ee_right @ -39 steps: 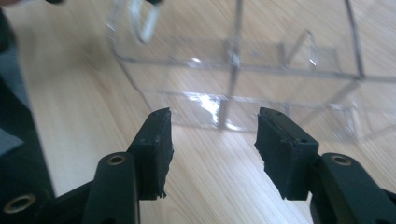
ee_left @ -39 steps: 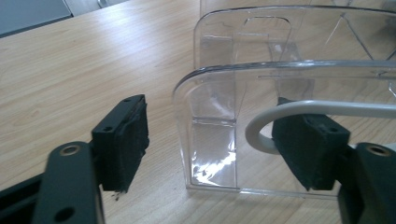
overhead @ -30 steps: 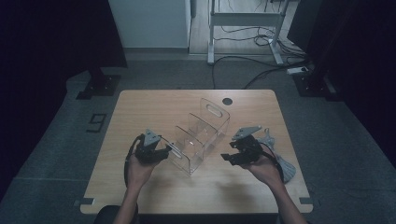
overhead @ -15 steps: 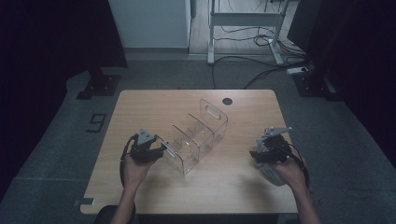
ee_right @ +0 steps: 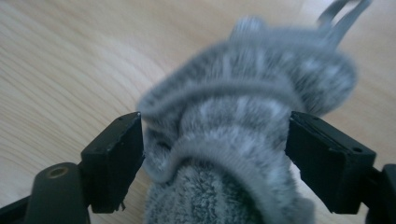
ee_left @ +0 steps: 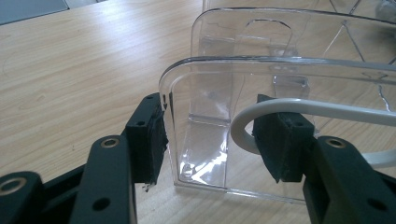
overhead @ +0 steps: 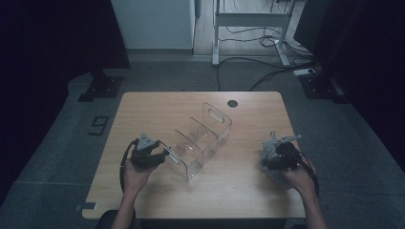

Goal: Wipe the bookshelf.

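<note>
Near the bench's front left corner, your left tool (overhead: 165, 153) clenched the end wall of the clear organizer (overhead: 203, 140), one pad outside it and one inside, steadying it. The organizer ran diagonally from there toward the bench's middle, handle end farthest from you. By the right edge, your right tool (overhead: 267, 155) straddled the grey fuzzy sock (ee_right: 243, 135) lying on the bench (overhead: 143, 102); its jaws had just been opening and stood released, the pads barely brushing the pile. You seemed to be fetching the sock for a compartment. Next you needed to close firmly and lift. Nothing lay between sock and organizer; a round hole (overhead: 232, 103) sat near the far edge.
</note>
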### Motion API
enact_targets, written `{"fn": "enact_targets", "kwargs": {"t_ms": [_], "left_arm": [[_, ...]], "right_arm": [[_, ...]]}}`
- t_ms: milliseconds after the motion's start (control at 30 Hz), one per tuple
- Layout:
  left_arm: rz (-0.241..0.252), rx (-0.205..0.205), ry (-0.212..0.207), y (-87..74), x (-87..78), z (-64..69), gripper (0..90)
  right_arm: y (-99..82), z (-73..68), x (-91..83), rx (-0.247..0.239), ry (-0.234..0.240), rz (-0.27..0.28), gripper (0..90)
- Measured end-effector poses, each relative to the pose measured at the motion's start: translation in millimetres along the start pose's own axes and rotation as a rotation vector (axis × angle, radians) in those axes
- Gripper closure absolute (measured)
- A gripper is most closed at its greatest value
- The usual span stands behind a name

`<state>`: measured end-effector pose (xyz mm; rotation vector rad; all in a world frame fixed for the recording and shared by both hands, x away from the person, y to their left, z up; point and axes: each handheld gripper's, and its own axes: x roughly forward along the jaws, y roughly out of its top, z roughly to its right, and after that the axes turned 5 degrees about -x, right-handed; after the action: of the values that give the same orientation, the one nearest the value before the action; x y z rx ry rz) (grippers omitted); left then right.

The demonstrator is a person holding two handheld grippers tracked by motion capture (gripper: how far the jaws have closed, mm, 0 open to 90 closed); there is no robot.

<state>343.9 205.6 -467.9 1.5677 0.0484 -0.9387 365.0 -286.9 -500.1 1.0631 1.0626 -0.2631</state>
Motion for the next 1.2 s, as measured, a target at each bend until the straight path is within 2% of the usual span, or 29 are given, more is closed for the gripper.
{"fn": "enact_targets", "kwargs": {"t_ms": [167,267,367,500,667,700,800,933,967,1033,1100,1133,1200], "left_arm": [[-0.002,0.004,-0.004,-3.7,-5.4,1.2,45.6],[-0.004,0.006,-0.006,-5.1,-7.7,1.5,45.6],[-0.007,0.013,-0.014,-8.4,-12.7,1.9,45.6],[-0.009,0.020,-0.021,-11.6,-17.4,3.0,45.6],[-0.010,0.027,-0.031,-14.6,-21.5,4.6,45.7],[-0.010,0.030,-0.036,-15.8,-23.1,6.0,45.6],[-0.010,0.032,-0.040,-16.8,-24.3,7.5,45.7],[-0.012,0.040,-0.052,-17.4,-25.0,9.3,45.7],[-0.012,0.041,-0.058,-17.5,-25.0,9.9,45.7],[-0.012,0.043,-0.061,-17.6,-24.9,10.2,45.7],[-0.011,0.045,-0.070,-17.7,-24.4,11.3,45.7],[-0.011,0.045,-0.070,-17.7,-24.4,11.3,45.7],[-0.011,0.053,-0.083,-17.5,-23.8,12.5,45.8]], "right_arm": [[-7.1,0.9,16.2,0.010,0.032,-0.052,17.5],[-8.3,1.1,19.4,0.016,0.042,-0.073,16.7],[-10.6,2.1,22.5,0.022,0.032,-0.093,28.2],[-12.2,3.7,22.5,0.063,0.065,-0.096,42.9],[-12.1,2.4,21.6,0.110,0.064,-0.098,52.4],[-10.9,-0.1,20.8,0.110,0.062,-0.105,55.4],[-9.8,-1.5,19.3,0.097,0.059,-0.104,56.6],[-8.8,-1.8,11.5,0.097,0.052,-0.072,57.0],[-8.5,-1.0,5.6,0.102,0.049,-0.044,57.0],[-8.1,-0.8,2.5,0.106,0.055,-0.031,56.9],[-6.0,-1.0,-5.5,0.106,0.065,0.014,56.7],[-6.0,-1.0,-5.5,0.106,0.065,0.014,56.7],[-1.6,-2.8,-11.6,0.106,0.085,0.050,56.5]]}}
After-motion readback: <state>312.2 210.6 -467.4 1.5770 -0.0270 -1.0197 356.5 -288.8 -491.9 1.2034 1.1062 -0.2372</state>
